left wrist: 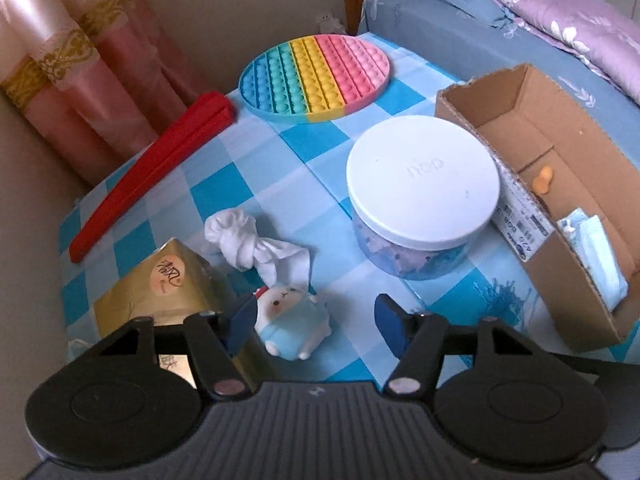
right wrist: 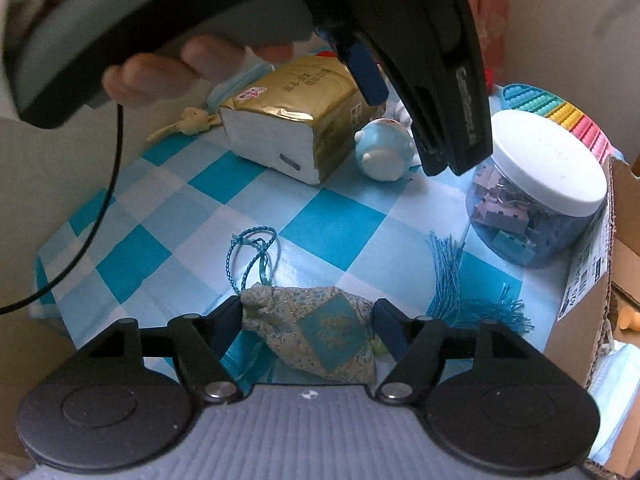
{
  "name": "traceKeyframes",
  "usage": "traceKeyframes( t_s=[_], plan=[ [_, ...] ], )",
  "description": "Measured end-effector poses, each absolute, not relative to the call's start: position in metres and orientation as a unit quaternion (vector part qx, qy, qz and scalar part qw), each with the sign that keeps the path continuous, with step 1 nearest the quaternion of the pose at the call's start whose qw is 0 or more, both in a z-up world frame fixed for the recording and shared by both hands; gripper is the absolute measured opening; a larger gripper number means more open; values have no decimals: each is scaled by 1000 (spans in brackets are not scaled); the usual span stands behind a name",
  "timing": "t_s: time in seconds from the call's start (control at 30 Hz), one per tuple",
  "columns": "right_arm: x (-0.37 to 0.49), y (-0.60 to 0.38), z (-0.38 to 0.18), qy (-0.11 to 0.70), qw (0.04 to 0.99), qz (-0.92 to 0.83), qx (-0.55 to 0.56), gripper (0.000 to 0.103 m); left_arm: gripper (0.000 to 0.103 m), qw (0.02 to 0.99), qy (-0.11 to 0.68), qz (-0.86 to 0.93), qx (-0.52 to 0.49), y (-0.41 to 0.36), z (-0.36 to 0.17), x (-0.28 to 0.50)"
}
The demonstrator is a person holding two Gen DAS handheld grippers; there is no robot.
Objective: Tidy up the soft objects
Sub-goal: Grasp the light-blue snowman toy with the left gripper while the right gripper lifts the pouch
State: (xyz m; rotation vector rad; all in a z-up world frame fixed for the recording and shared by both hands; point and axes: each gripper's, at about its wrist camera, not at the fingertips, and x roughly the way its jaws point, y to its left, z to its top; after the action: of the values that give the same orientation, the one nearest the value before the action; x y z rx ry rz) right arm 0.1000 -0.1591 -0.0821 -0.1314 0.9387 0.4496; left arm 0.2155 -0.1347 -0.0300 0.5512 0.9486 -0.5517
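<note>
Left wrist view: left gripper (left wrist: 316,322) stands parted around the squishy toy (left wrist: 290,320) beside the tissue pack (left wrist: 160,296), only one pad touching; closing off-centre could squirt it away.

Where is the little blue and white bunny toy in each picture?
Left wrist view: the bunny toy lies low and left of centre, beside the left fingertip of the left hand-held gripper, next to the gold tissue pack.
Right wrist view: the bunny toy sits above centre, right of the gold tissue pack.
Shared landmark: the white-lidded jar.
</note>
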Motion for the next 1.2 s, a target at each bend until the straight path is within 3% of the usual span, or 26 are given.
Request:
traceKeyframes(
  t_s=[0.17, 0.53, 0.6, 0.9, 1.03, 1.2],
  plan=[
    [100, -162, -82, 447, 865, 219, -57, 77, 55, 815, 450, -245, 272, -141, -41, 222],
    [99, -163, -86, 446, 865, 221, -58, 79, 54, 818, 432, -213, 316, -147, -57, 224],
    [99, -163, -86, 447, 865, 221, -59, 79, 40, 822, 427, -206, 317, -146, -58, 224],
    [97, -162, -84, 444, 868, 216, -62, 78, 37, 831, 424, -205, 296, -144, -52, 220],
    [94, -162, -82, 433, 872, 216, -70, 73, 37, 835, 421, -211, 286, -143, -44, 214],
    [90, -164, -81, 429, 874, 213, -81, 51, 37, 842, 417, -217, 264, -136, -31, 204]
  ],
)
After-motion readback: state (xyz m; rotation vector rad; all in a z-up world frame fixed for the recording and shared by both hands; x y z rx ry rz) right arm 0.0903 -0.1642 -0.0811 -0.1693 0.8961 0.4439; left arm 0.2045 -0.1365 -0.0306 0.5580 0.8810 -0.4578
